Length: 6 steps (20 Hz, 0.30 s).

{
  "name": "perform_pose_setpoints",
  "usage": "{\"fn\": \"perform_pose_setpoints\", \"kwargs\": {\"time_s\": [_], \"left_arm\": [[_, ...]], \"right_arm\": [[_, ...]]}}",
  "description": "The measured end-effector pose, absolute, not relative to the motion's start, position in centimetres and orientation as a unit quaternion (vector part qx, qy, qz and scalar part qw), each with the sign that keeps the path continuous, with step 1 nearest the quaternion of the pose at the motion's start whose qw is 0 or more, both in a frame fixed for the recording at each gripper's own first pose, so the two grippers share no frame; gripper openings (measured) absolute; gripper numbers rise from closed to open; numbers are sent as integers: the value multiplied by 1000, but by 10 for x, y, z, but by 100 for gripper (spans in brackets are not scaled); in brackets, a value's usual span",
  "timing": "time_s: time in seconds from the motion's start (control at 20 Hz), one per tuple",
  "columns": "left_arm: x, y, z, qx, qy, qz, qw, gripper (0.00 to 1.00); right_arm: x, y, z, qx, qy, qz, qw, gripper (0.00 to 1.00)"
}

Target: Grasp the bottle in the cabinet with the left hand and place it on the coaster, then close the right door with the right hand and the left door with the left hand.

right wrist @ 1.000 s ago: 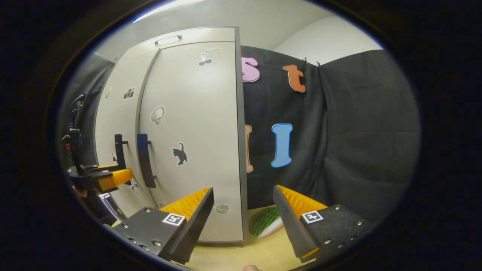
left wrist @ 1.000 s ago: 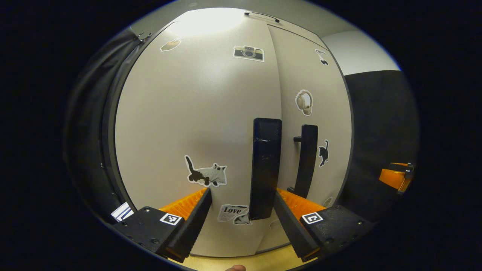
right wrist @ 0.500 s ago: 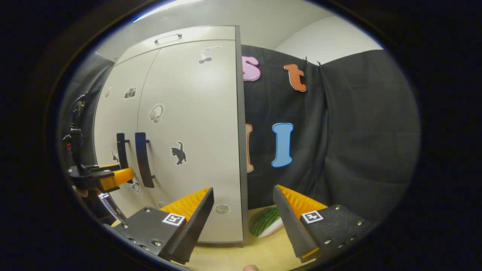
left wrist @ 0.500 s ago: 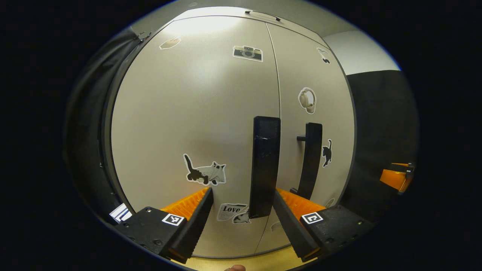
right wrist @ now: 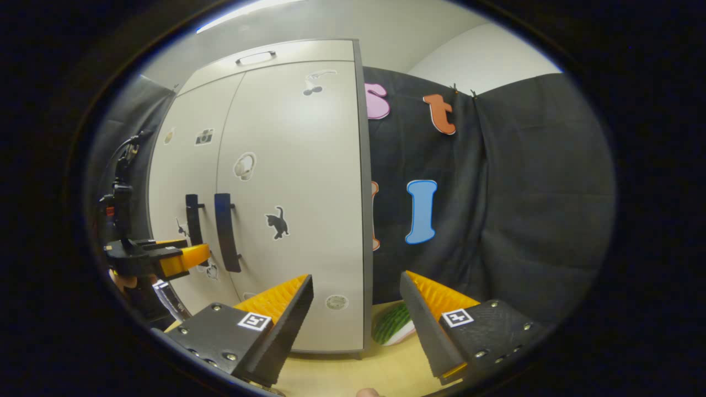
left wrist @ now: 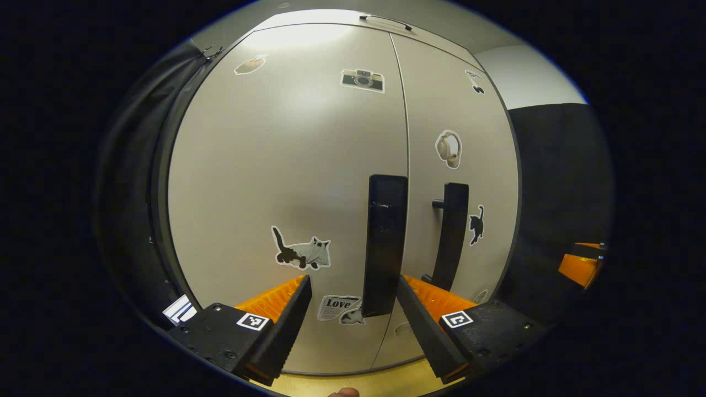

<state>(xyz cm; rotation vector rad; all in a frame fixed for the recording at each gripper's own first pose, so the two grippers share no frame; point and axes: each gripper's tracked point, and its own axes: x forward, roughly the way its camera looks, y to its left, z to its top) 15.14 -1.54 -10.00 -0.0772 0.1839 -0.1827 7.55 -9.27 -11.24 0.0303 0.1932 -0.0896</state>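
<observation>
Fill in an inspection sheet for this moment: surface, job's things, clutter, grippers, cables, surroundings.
Surface: pale wooden tabletop.
Job's things: beige two-door cabinet, both doors shut flush; left door's black bar handle, right door's black bar handle. Bottle, coaster: nothing seen.
Clutter: green striped watermelon-like object beside the cabinet.
Grippers: left gripper open, straddling the left handle; right gripper open, empty.
Cables: nothing seen.
Surroundings: black cloth wall.

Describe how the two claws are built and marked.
Each claw, left and right, has two wedge-shaped fingers with ribbed inner faces, mounted on black blocks fixed with small screws. Each block carries a square black-and-white tag. In the right gripper view the left claw shows side-on, with a dark cable rising behind it.
</observation>
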Motion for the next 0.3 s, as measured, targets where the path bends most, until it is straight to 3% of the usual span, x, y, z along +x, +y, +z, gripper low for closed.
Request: {"fn": "perform_pose_setpoints", "kwargs": {"time_s": [0.1, 0.15, 0.3], "left_arm": [[130, -7, -72, -26, 84, -77, 993, 98], [120, -5, -51, -19, 73, -73, 994, 100], [92, 3, 22, -3, 24, -52, 998, 97]], "right_arm": [[69, -86, -97, 17, 88, -36, 995, 93], [67, -83, -86, 18, 84, -33, 996, 97], [62, -70, -37, 23, 52, -19, 998, 96]]}}
